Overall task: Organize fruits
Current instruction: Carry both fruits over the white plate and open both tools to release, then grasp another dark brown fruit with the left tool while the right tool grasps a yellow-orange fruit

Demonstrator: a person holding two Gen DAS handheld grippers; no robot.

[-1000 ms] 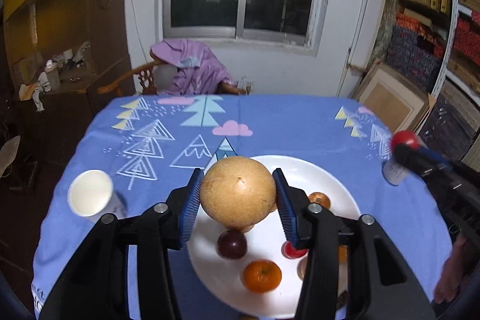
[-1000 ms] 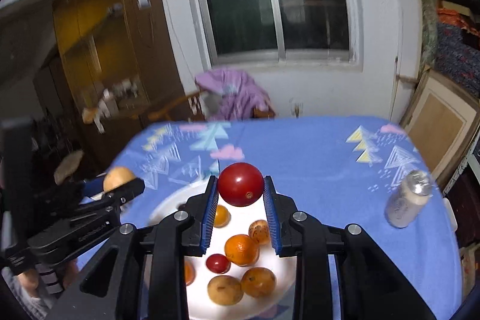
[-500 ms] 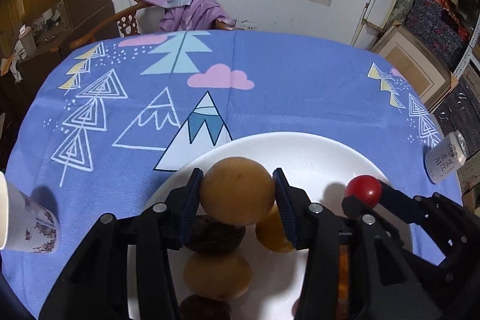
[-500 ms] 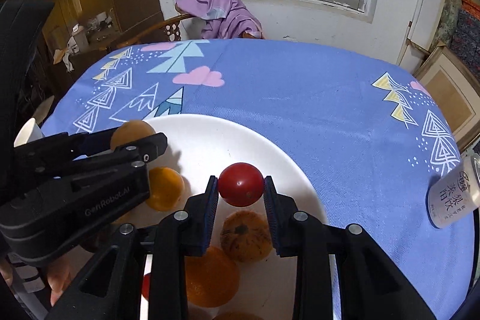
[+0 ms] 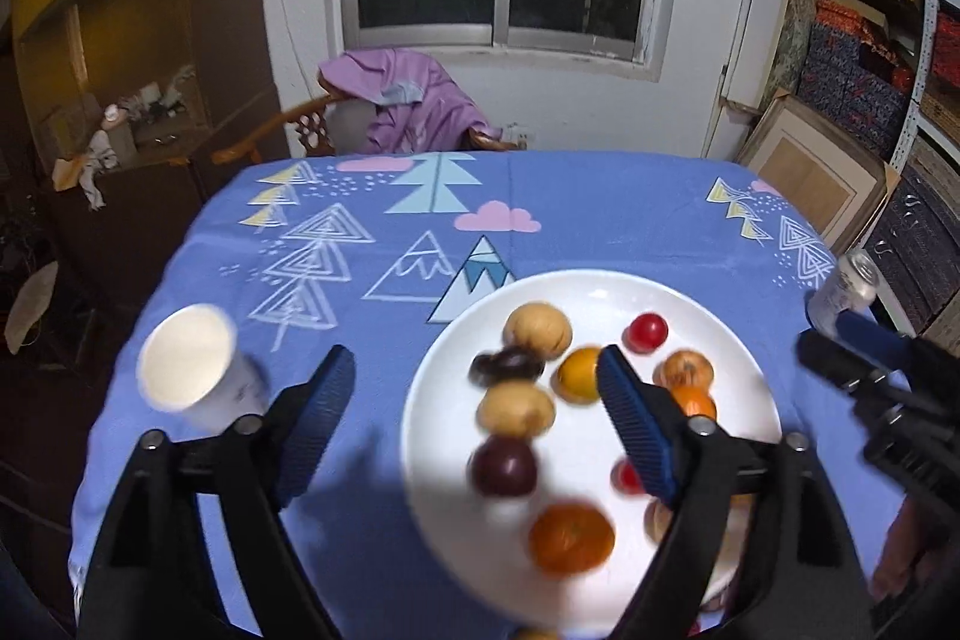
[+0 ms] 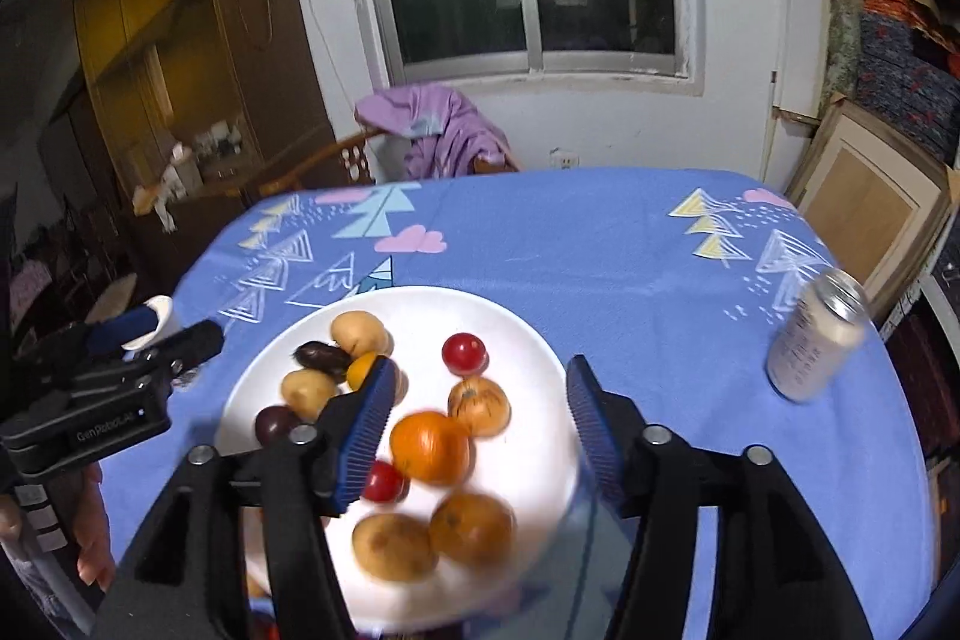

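A blue tablecloth printed with trees and mountains (image 5: 600, 208) covers the table; on it sits a round white plate (image 6: 516, 334), and every fruit in view lies on that plate, none between either set of jaws; the left gripper (image 5: 474, 400) hangs over the plate's left rim, jaws opening with nothing in them; the right gripper (image 6: 480, 400) hangs over its near right part, jaws opening and empty; the large tan round fruit (image 5: 536, 329) lies ahead of the left gripper, the small glossy red tomato (image 6: 463, 352) ahead of the right, both resting apart near the far side; judging by this, both deliveries look done.
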